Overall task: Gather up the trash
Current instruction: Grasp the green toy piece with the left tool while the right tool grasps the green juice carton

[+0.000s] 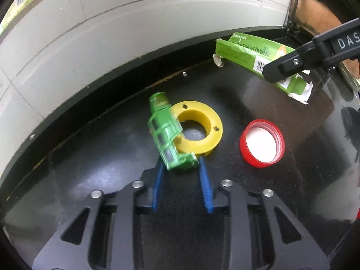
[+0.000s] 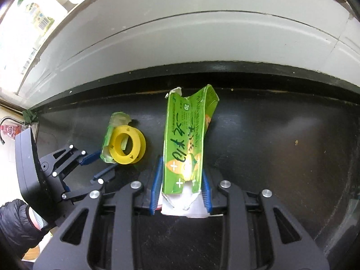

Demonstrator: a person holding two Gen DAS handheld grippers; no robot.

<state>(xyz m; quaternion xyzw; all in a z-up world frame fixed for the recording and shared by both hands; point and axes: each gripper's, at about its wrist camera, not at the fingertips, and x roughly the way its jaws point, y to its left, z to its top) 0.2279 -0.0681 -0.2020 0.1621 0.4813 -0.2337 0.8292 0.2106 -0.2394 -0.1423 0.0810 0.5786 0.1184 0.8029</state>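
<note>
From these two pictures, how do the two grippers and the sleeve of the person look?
Both the left gripper and the right gripper have black angular frames with cut-out openings, silver round bolts, and ribbed blue finger pads. White letters "DAS" mark the right gripper's side in the left wrist view. Near the left gripper a black quilted sleeve shows, with a striped cuff beneath.

On the black desk (image 1: 258, 103) lie four bits of trash: one torn green carton (image 2: 186, 144), one green see-through tape holder (image 1: 165, 135), one yellow ring-shaped spool (image 1: 202, 130) and one red lid (image 1: 262, 144) lying open side up. Two claws are over them, one left (image 1: 180, 168) and one right (image 2: 182, 177).
</note>
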